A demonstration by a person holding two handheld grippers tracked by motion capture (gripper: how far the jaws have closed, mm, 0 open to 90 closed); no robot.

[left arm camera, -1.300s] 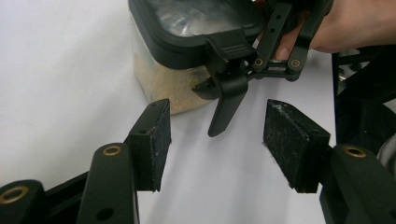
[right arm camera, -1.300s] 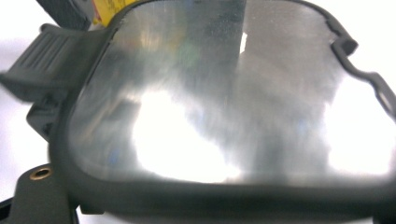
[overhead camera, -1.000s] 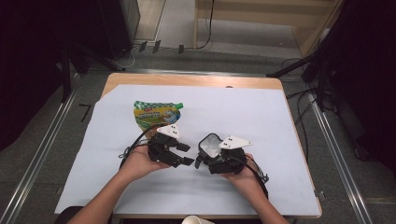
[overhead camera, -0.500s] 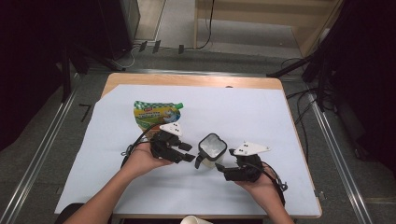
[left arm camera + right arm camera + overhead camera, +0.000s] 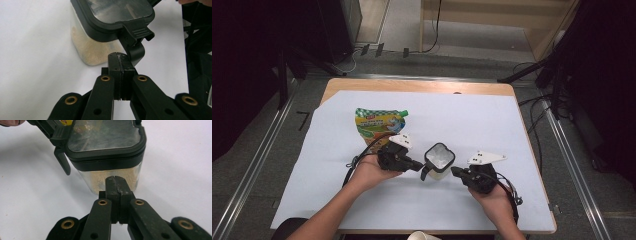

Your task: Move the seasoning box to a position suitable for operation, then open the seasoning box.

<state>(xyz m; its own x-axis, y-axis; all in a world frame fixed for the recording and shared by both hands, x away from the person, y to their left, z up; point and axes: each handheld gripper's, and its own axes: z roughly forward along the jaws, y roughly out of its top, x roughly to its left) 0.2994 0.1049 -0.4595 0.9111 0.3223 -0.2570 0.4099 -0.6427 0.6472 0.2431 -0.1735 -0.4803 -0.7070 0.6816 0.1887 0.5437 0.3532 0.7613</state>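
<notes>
A wooden desk (image 5: 507,92) carries a white sheet (image 5: 472,125). On the sheet a green and yellow spouted pouch (image 5: 377,122) lies flat, just behind the left hand. Near the front edge stands a clear square container (image 5: 438,161) with a black lid and a pale powder inside, between the two tools. The left hand-held gripper (image 5: 416,165) has just closed; its jaws meet with nothing between them, tips at the container's hanging latch (image 5: 136,37). The right hand-held gripper (image 5: 455,171) has likewise just closed empty, its tips just short of the container's wall.
</notes>
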